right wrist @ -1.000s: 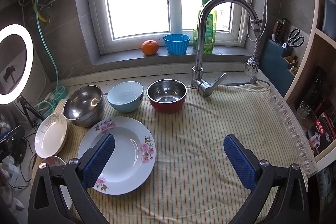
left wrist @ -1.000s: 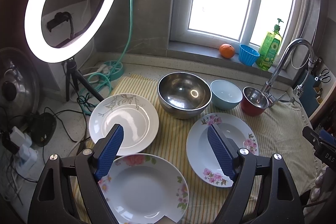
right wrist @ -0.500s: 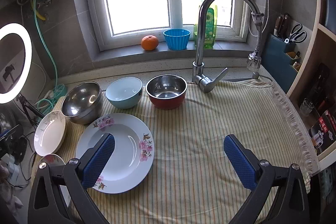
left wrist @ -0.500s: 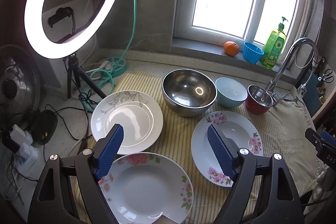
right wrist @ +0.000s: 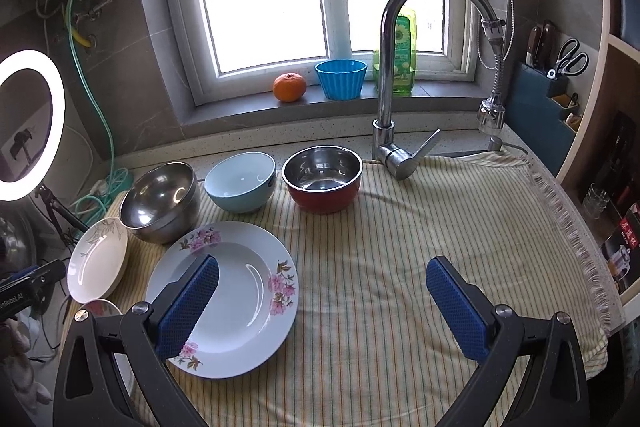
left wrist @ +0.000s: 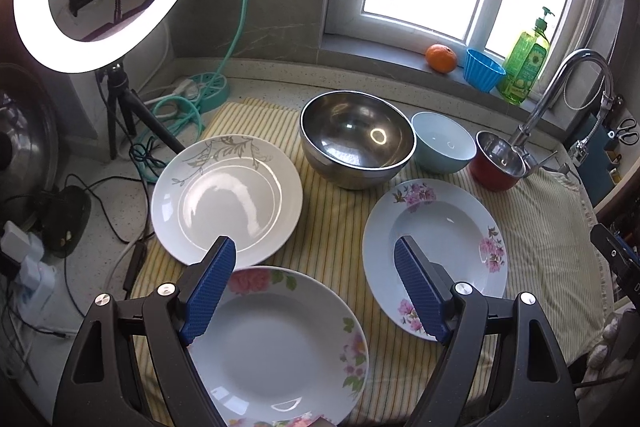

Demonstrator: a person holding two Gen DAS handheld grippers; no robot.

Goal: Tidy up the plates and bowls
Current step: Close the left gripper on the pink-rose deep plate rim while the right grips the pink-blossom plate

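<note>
Left wrist view: our left gripper (left wrist: 314, 291), jaws spread, hangs right over the rose plate (left wrist: 280, 347). Right gripper (right wrist: 320, 303), spread too, sits beside the pink-blossom plate (right wrist: 240, 303), so we'd say left's nearer.

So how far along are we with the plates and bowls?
Nothing is stacked yet. Three plates, leaf-pattern, pink-blossom and near floral, lie apart on the striped cloth; steel, blue and red bowls sit singly. Left tool and right tool are open, empty. Everything remains.

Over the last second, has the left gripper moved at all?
Yes. The left gripper has drifted left and a little forward: the steel bowl and orange sit further right in its view than before.
</note>
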